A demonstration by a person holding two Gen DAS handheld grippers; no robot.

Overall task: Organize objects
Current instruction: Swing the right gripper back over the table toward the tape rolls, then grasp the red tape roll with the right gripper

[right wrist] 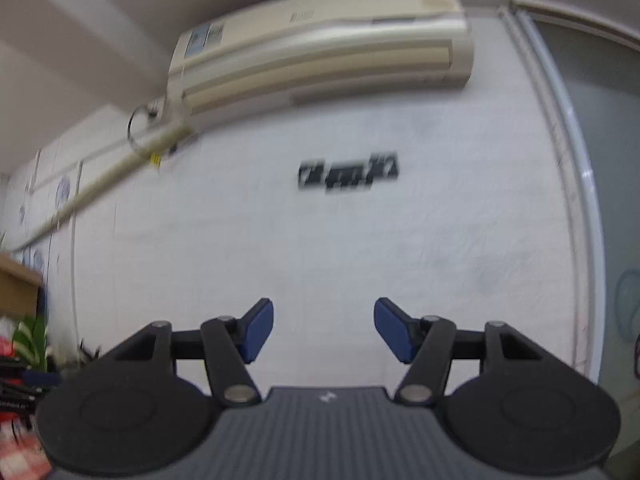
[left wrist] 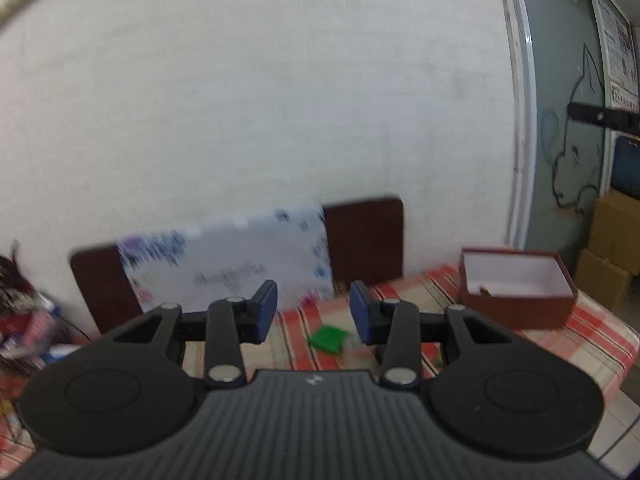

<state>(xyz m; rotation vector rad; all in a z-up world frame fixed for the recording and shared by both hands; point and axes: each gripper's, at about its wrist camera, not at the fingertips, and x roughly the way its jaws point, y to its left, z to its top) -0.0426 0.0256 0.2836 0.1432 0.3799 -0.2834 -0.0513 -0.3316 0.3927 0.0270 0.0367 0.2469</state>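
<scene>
In the left wrist view my left gripper [left wrist: 313, 312] is open and empty, held above a table with a red checked cloth [left wrist: 560, 332]. A small green object [left wrist: 329, 338] lies on the cloth just beyond and below the blue fingertips. An open red-brown box [left wrist: 516, 288] with a white inside stands at the right of the table. In the right wrist view my right gripper [right wrist: 324, 330] is open and empty, tilted up at the white wall; no table or task object shows there.
A white printed board [left wrist: 228, 256] leans on dark brown panels [left wrist: 366, 236] against the wall behind the table. Cardboard boxes [left wrist: 616, 248] stack at the far right by a glass door. Clutter lies at the left [left wrist: 24, 320]. An air conditioner [right wrist: 320, 40] hangs high on the wall.
</scene>
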